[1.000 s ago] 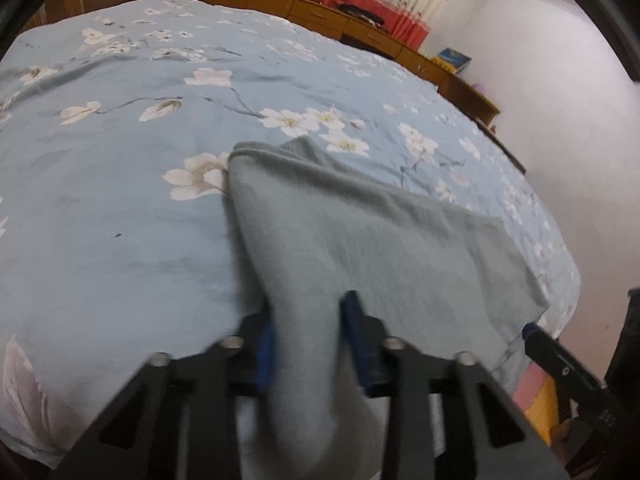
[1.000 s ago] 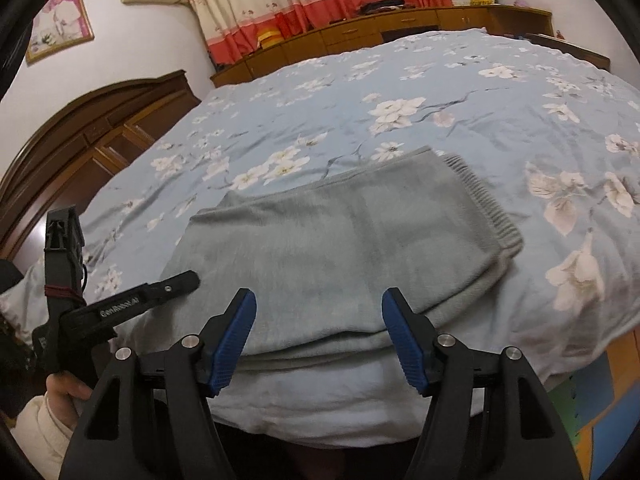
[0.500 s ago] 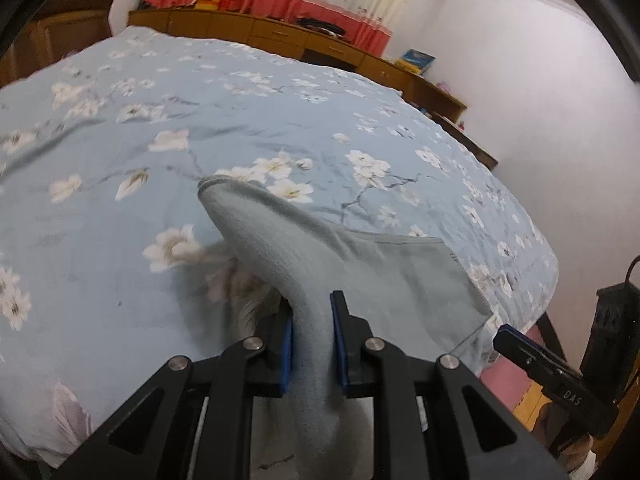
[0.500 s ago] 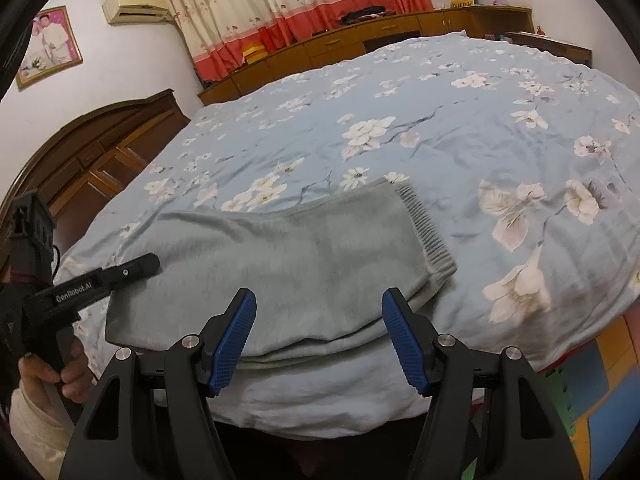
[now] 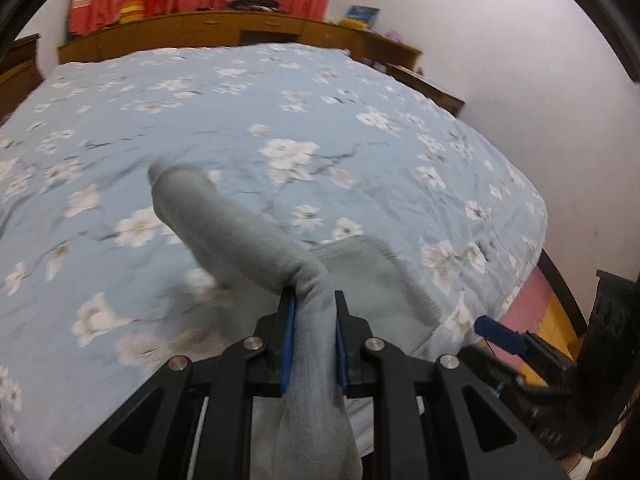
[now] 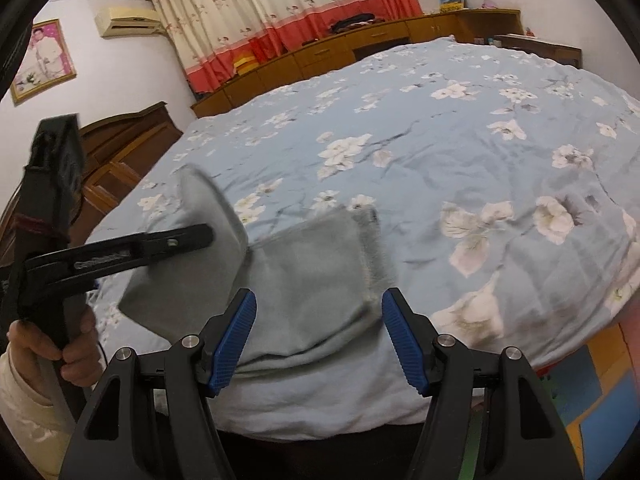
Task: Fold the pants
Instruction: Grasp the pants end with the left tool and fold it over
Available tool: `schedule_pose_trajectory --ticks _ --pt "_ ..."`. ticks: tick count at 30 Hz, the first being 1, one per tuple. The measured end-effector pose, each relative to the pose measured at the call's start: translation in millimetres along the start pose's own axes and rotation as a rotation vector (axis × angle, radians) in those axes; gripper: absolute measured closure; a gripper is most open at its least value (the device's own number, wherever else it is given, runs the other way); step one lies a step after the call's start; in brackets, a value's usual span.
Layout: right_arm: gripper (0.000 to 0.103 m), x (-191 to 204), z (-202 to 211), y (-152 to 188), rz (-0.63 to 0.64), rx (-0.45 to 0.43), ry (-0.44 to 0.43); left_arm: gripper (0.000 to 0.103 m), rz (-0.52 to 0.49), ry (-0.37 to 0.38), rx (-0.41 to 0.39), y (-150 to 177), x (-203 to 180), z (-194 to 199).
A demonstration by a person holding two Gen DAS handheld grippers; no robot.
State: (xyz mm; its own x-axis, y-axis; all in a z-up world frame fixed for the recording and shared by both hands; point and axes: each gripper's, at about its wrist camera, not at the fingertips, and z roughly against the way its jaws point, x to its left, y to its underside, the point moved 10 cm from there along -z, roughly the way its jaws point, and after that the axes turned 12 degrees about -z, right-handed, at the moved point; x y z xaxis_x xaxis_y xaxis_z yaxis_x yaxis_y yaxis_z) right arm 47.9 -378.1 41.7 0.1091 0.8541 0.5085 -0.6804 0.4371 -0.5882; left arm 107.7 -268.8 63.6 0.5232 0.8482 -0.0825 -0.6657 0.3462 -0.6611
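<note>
The bed (image 6: pixel 460 128) lies bare from 12 to 3 o'clock beyond the pants (image 6: pixel 312 280). At 9, the left tongs (image 6: pixel 212 236) lift a pants flap, blocking that side. Cabinets (image 6: pixel 360 48) close the far edge.

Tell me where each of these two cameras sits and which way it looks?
Left wrist: on the left gripper, looking down along its jaws, shut on the grey pants, across the bed; no body shows.
Right wrist: on the right gripper, jaws open above the pants; the person's left hand and sleeve show.
Shared: pants, bed, curtain, each other's gripper.
</note>
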Motion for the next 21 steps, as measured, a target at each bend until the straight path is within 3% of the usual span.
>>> schedule_pose_trajectory --ticks 10,15,21 --pt "0.036 -39.1 3.3 -14.5 -0.046 -0.004 0.054 0.085 -0.059 0.098 0.121 2.4 -56.8 -94.8" --pt "0.036 -42.0 -11.7 -15.0 -0.064 0.035 0.043 0.07 -0.064 0.135 0.081 -2.2 -63.2 -86.8" --pt "0.036 -20.0 -22.3 -19.1 -0.009 0.052 0.007 0.066 -0.049 0.127 0.004 -12.4 -48.3 -56.5"
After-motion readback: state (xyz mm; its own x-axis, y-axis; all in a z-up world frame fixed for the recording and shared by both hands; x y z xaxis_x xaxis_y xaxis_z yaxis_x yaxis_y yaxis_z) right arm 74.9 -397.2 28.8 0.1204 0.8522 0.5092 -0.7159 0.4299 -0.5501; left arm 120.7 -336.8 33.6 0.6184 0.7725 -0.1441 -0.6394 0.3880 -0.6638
